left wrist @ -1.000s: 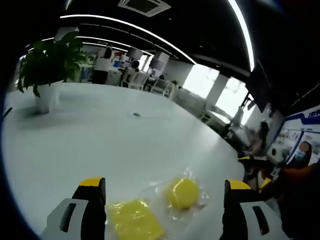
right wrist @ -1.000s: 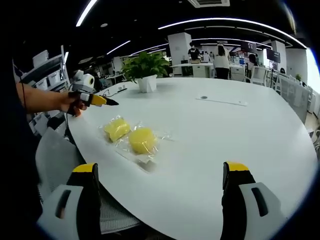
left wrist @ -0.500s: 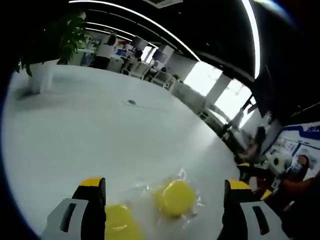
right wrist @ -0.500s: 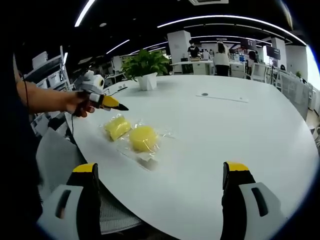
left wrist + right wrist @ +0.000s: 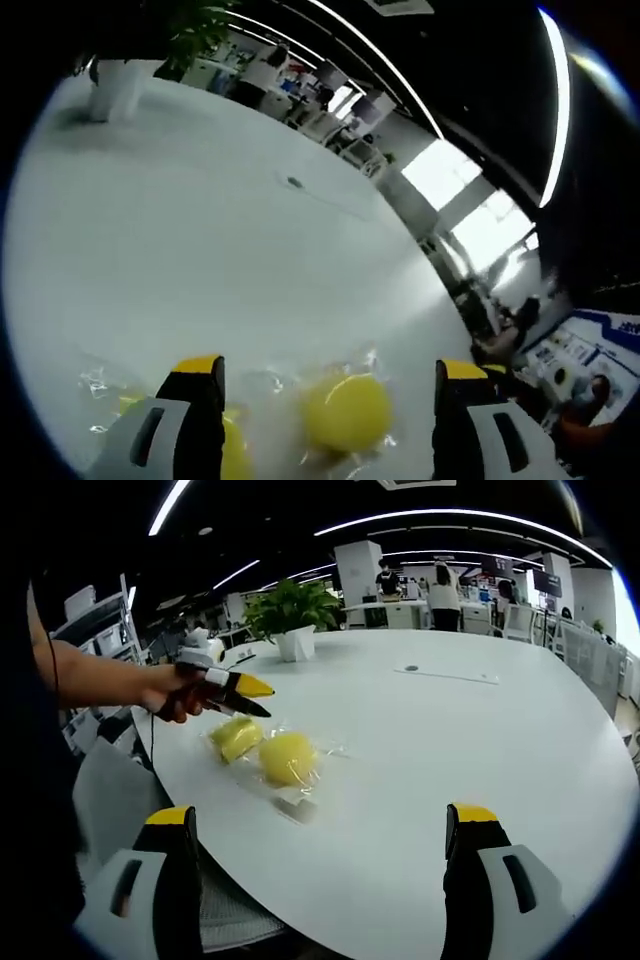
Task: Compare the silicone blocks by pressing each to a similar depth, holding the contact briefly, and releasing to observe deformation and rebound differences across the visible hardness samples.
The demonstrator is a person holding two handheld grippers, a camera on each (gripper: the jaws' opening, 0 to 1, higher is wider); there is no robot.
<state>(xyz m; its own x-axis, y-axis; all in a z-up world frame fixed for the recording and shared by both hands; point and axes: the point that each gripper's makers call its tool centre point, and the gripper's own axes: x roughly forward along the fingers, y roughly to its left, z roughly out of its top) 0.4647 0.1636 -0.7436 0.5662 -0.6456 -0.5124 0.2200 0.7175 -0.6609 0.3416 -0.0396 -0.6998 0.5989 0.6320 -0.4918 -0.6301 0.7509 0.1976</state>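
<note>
1. Yellow-tipped jaws of the left hand-held gripper (image 5: 325, 385) stand spread apart and hold nothing; in the right gripper view this same tool (image 5: 245, 694) hovers just above the samples, gripped by the person's hand (image 5: 172, 692).
2. Between those jaws lies the round silicone block (image 5: 346, 411), inside a clear plastic bag (image 5: 285, 385); the squarer silicone block (image 5: 235, 736) sits just beside it, partly hidden behind the left jaw in the left gripper view.
3. Both blocks rest near the edge of the white table (image 5: 430, 760), with the round one (image 5: 287, 757) toward the table's middle.
4. The right hand-held gripper (image 5: 320, 855) is also spread wide and empty, held well back from the blocks.
5. Further out stand a potted plant (image 5: 292, 615) and, beyond the table, other desks with people.
6. By my reading, the step in hand is the approach to a first press; no contact is visible yet.
7. The next move likely calls for lowering a jaw tip squarely onto one block, then holding briefly and lifting off.
</note>
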